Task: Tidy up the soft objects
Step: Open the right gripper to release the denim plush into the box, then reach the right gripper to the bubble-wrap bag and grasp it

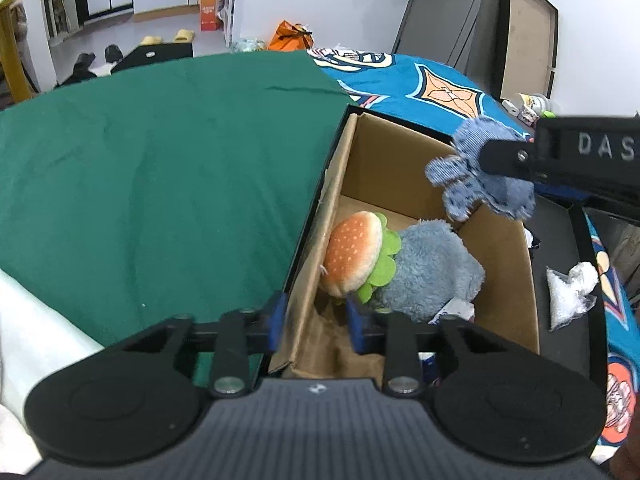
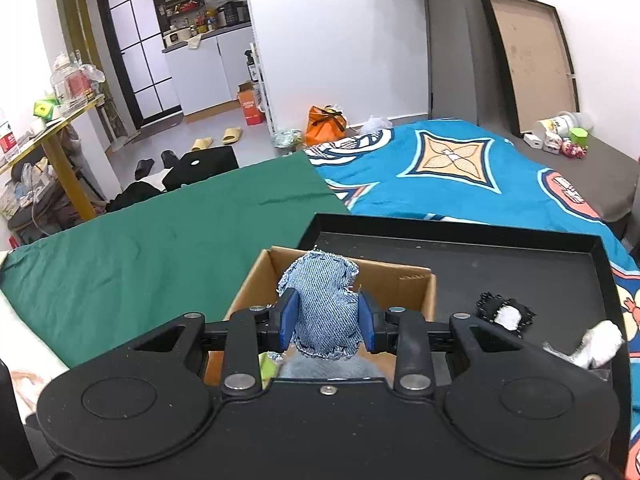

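A cardboard box (image 1: 504, 280) stands in a black tray (image 2: 500, 256) on the bed. Inside it lie a burger plush (image 1: 354, 254) and a grey-blue fluffy plush (image 1: 432, 272). My right gripper (image 2: 326, 316) is shut on a denim plush (image 2: 324, 308) and holds it above the box; it also shows in the left wrist view (image 1: 480, 168) over the box's right wall. My left gripper (image 1: 316, 320) is open, its fingers either side of the box's left wall at the near corner.
A green cloth (image 1: 160, 184) covers the bed left of the box, a blue patterned blanket (image 2: 460, 168) beyond. In the tray right of the box lie a black-and-white plush (image 2: 506, 314) and a white wad with clear plastic (image 1: 572, 292).
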Motion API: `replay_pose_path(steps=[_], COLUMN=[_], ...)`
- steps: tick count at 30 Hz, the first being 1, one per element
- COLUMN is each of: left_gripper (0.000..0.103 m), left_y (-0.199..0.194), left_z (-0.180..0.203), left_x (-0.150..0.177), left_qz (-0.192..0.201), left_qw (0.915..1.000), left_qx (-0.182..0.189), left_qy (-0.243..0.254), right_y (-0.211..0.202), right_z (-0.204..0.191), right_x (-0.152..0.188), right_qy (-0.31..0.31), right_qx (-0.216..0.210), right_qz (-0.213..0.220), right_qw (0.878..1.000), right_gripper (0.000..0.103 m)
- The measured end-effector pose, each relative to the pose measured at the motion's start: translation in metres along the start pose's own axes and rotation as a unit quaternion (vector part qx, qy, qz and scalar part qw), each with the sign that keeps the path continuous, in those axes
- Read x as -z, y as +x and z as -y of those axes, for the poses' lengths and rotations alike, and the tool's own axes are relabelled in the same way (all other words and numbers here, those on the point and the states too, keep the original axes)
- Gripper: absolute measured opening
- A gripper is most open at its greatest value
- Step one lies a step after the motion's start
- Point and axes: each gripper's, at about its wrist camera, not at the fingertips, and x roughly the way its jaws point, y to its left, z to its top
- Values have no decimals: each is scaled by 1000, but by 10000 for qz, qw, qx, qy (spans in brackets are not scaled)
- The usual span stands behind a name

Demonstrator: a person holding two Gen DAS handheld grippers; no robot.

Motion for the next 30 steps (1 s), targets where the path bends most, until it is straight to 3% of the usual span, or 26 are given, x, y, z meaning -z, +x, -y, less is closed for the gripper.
replay_pose_path(steps=[2, 7, 24, 30], left_gripper=[19, 13, 13, 13], left_y=[-1, -1, -6, -9], left_z=[-2, -7, 1, 7], left_x=[-1, -2, -1, 0], left_qz=[44, 89, 185, 233], left_qw=[10000, 9999, 9997, 9994], left_qx=[-14, -7, -133, -236], left_qy=[-35, -139, -5, 103], right_y=[2, 3, -17, -24], right_z=[-4, -7, 27, 48], right_x=[-2, -2, 18, 22], right_qy=[8, -1, 93, 160], right_qx=[-81, -212, 70, 215], right_qz=[8, -48, -183, -146], right_qw=[10000, 9998, 9998, 9995], right_gripper=[37, 50, 51, 56])
